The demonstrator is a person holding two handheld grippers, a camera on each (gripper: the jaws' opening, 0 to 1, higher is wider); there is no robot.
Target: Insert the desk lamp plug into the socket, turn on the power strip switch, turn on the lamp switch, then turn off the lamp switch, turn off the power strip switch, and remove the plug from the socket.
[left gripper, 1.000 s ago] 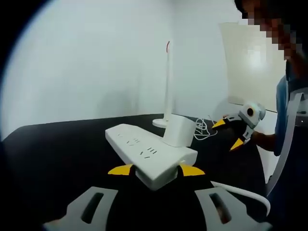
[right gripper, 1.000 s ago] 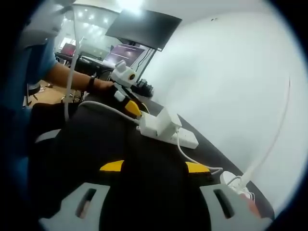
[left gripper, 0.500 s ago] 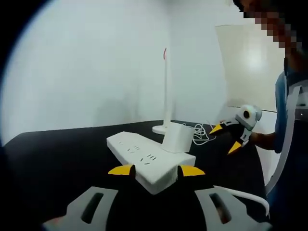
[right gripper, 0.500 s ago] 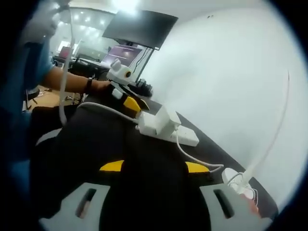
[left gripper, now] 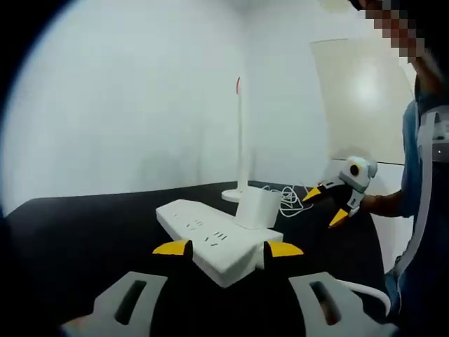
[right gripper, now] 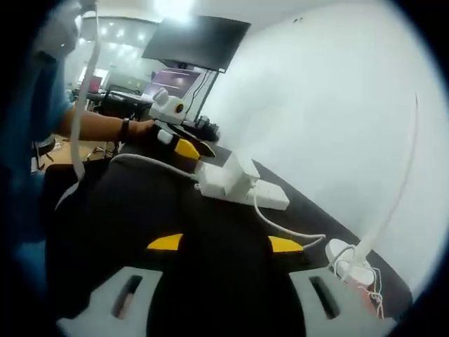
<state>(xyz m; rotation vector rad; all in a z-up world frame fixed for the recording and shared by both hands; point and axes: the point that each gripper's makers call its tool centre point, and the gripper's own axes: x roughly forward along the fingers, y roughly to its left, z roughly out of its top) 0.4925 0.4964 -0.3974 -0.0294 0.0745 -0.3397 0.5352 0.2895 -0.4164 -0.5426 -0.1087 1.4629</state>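
A white power strip [left gripper: 210, 239] lies on the black table, with the lamp's white plug block [left gripper: 256, 208] seated in it. My left gripper [left gripper: 228, 248] is open, its yellow tips on either side of the strip's near end. The desk lamp [left gripper: 240, 140] stands behind on its round base. My right gripper [left gripper: 330, 205] hovers open to the right of the strip, held in a hand. In the right gripper view, my right gripper [right gripper: 225, 243] is open over bare table, well short of the strip [right gripper: 263, 194] and plug [right gripper: 238, 172]. The left gripper [right gripper: 179, 144] sits at the strip's far end.
The lamp's thin cord [right gripper: 280, 228] runs from the plug to the lamp base [right gripper: 351, 270], where it lies coiled. The strip's thick white cable [right gripper: 147, 161] trails off toward the person. A monitor [right gripper: 200, 42] hangs behind. A white wall backs the table [left gripper: 84, 232].
The right gripper has drifted slightly up and toward the lamp in the left gripper view. Both cameras shifted a little; the strip, plug and lamp stay in place.
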